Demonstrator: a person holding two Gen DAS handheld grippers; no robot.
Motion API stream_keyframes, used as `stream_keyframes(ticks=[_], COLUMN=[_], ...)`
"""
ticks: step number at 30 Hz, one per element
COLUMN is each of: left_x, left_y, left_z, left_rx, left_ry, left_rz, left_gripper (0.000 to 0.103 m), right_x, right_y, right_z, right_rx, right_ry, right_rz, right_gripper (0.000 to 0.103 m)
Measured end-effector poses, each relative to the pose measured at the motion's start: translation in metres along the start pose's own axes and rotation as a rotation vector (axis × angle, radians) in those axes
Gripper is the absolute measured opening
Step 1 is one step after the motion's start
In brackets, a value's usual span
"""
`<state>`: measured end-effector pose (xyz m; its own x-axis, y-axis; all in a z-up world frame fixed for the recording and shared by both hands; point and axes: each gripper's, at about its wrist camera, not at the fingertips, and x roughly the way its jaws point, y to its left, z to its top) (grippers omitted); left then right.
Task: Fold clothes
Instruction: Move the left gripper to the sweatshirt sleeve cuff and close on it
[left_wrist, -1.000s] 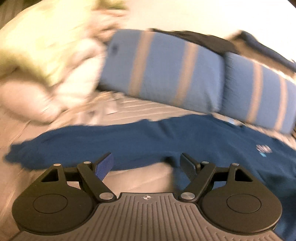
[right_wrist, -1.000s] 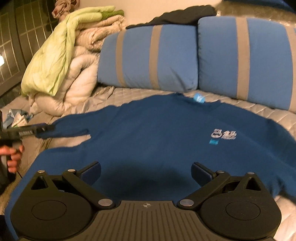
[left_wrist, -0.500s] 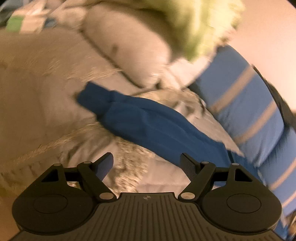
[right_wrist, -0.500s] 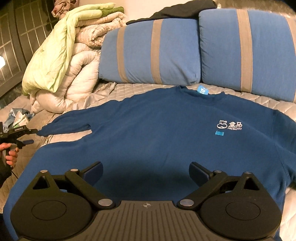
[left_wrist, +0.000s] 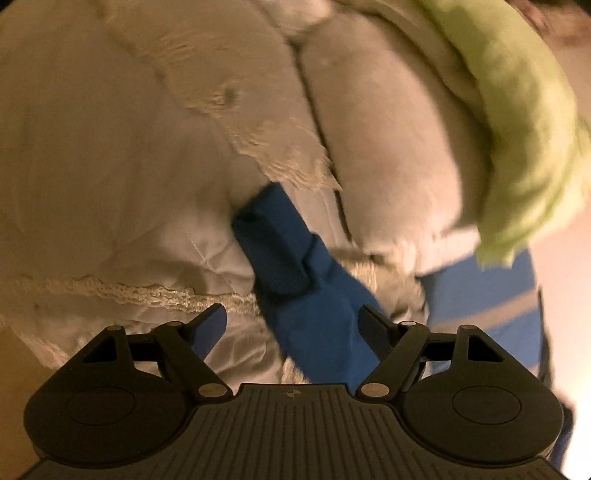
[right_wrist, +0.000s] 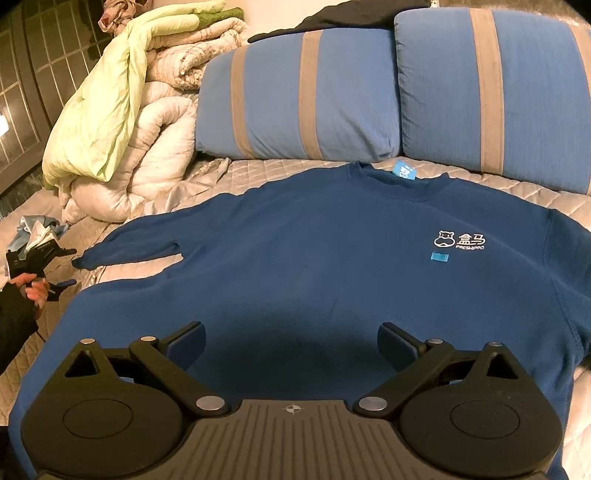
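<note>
A dark blue sweatshirt (right_wrist: 332, 266) lies face up and spread flat across the quilted bed (right_wrist: 288, 164), its collar toward the head edge and a white logo (right_wrist: 459, 240) on the chest. Its neck label (right_wrist: 403, 171) sits just short of two blue pillows with grey stripes (right_wrist: 306, 96) that stand along the head edge.

The right gripper (right_wrist: 291, 341) hovers over the lower body of the sweatshirt, its fingers spread wide with only cloth between them and nothing gripped.

The left gripper (left_wrist: 293, 325) is at the sweatshirt's sleeve (left_wrist: 295, 273) near the bed's left edge. Its fingers stand wide apart; the sleeve runs up between them, lying close to the right-hand finger (left_wrist: 376, 330), and the ribbed cuff (left_wrist: 267, 240) rests on the bed beyond the tips. In the right wrist view this gripper (right_wrist: 55, 267) appears in the person's hand (right_wrist: 31, 291), just beside the sleeve end.

A white duvet (right_wrist: 147, 155) is heaped at the bed's head-left corner with a light green blanket (right_wrist: 107, 110) draped over it.
</note>
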<state>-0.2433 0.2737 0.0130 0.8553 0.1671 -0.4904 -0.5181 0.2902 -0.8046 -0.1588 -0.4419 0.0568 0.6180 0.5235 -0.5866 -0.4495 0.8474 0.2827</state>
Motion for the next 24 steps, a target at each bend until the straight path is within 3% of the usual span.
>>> stream_keyframes(ticks=[3,8,10,16,24], left_x=[0.004,0.015,0.019,0.012,-0.019], left_y=[0.007,0.007,0.004,-0.020,-0.065], left_z=[0.005,0.009,0.011,0.023,0.048], left_rx=[-0.059,-0.078,-0.063,0.048,0.245], left_ry=[-0.024,-0.034,-0.026,-0.016,-0.091], left_rz=[-0.019,-0.006,0.029,0.120,0.175], left_gripper=[0.074,0.052,0.024,0.012,0.010], right_x=[0.001,0.002,0.003,0.003,0.001], right_y=[0.000,0.000,0.000,0.001,-0.001], right_z=[0.000,0.000,0.000,0.001,-0.001], right_rx=[-0.003,0.001,0.003,0.004,0.012], right_ry=[0.005,0.012,0.014,0.016,0.002], right_rz=[0.000,0.002,0.001,-0.001,0.007], right_gripper=[0.099,0.099,0.099,0.099,0.099])
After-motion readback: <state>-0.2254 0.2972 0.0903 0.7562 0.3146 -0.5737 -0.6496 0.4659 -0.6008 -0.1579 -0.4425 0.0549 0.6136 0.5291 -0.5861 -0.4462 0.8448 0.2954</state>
